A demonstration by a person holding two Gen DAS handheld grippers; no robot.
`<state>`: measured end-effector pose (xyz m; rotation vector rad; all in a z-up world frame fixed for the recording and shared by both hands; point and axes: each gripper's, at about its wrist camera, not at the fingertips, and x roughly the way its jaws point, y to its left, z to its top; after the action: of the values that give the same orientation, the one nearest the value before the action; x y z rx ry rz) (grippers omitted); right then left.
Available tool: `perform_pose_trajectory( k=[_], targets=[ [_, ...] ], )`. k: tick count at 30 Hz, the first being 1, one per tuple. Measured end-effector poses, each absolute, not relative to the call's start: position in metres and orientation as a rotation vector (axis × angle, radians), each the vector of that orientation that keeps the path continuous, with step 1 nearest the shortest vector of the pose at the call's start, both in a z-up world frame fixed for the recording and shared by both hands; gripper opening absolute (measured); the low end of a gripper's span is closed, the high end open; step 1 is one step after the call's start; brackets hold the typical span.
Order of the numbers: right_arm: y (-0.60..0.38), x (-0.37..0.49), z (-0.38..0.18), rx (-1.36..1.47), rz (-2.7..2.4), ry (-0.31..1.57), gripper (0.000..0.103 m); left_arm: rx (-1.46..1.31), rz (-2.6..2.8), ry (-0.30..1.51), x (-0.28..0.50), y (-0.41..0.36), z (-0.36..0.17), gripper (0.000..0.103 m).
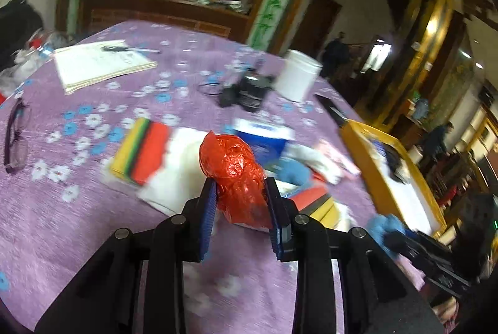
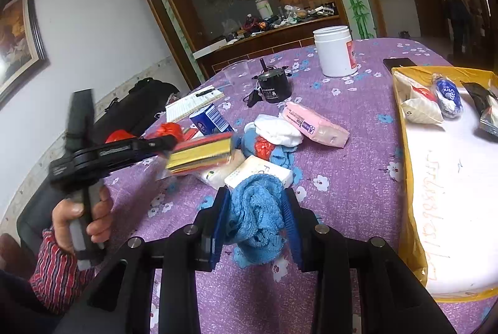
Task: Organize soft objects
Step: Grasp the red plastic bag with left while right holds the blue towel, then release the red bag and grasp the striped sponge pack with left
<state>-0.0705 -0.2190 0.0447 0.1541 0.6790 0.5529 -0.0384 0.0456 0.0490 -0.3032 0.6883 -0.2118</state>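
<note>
My left gripper (image 1: pixel 240 194) is shut on a crumpled red plastic bag (image 1: pixel 235 175), held above the purple flowered tablecloth (image 1: pixel 62 225). My right gripper (image 2: pixel 256 209) is shut on a bunched blue knitted cloth (image 2: pixel 258 218), also held above the table. The left gripper also shows in the right wrist view (image 2: pixel 168 141), with the red bag (image 2: pixel 166 128) at its tip. A pile on the table holds a striped sponge stack (image 2: pixel 202 155), a white tissue pack (image 2: pixel 258 172), a pink pack (image 2: pixel 314 124), white cloth (image 2: pixel 277 130) and more blue cloth (image 2: pixel 280 158). A yellow-rimmed tray (image 2: pixel 404 147) lies on the right.
The tray holds a white bag (image 2: pixel 420 110), a blue-white packet (image 2: pixel 448 96) and a dark wrapper (image 2: pixel 485 106). A white jar (image 2: pixel 336 52), a black motor (image 2: pixel 274 88), a notebook with a pen (image 2: pixel 193 102), a phone (image 2: pixel 400 62) and eyeglasses (image 1: pixel 15 138) lie around.
</note>
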Motion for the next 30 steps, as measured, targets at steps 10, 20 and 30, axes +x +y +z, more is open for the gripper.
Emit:
perform_pose_trajectory(
  k=[10,20,30],
  targets=[
    [-0.222,-0.069,0.045,0.169,0.529,0.676,0.035,-0.165,-0.299,0.602,-0.062,-0.002,0.072,0.028],
    [-0.222,-0.069,0.046,0.163,0.534,0.675,0.035,-0.183,-0.237,0.576,-0.062,0.025,0.082,0.028],
    [-0.221,-0.069,0.045,0.161,0.531,0.679,0.035,-0.218,-0.208,0.562,-0.066,0.047,0.086,0.028]
  ],
)
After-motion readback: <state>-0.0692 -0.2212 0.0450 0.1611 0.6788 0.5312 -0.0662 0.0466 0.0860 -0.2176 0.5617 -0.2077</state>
